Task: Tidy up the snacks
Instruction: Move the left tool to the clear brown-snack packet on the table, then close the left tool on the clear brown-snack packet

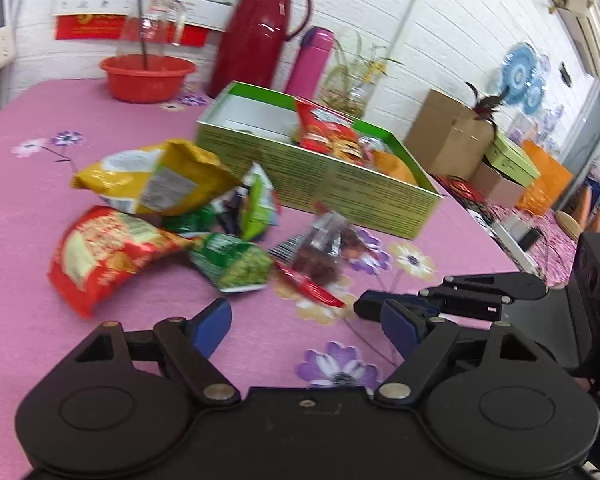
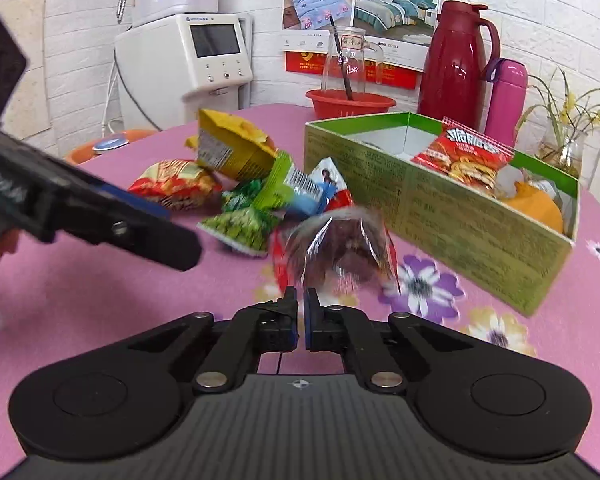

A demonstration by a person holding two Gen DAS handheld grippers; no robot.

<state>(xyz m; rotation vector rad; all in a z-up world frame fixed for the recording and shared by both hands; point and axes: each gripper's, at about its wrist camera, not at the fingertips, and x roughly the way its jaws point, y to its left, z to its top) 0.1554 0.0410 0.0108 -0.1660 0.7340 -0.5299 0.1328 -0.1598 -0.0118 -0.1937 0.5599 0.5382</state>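
A green cardboard box (image 1: 340, 188) (image 2: 460, 208) stands on the pink flowered tablecloth and holds a red snack bag (image 1: 324, 128) (image 2: 464, 152) and an orange pack (image 2: 536, 208). Loose snacks lie beside it: a yellow bag (image 1: 152, 176) (image 2: 228, 144), a red-orange bag (image 1: 104, 252) (image 2: 176, 184), green pea packs (image 1: 236, 264) (image 2: 244, 224). My right gripper (image 2: 301, 300) is shut on the edge of a clear bag of dark red snacks (image 2: 336, 248) (image 1: 320, 252), just off the cloth. My left gripper (image 1: 304, 320) is open and empty, short of the pile.
A red thermos (image 1: 260, 28) (image 2: 456, 60), a pink bottle (image 1: 312, 60) (image 2: 504, 96), a red basin (image 1: 148, 76) (image 2: 352, 102) with a glass jar, and a plant vase (image 2: 560, 140) stand behind the box. A white appliance (image 2: 188, 64) stands past the table edge.
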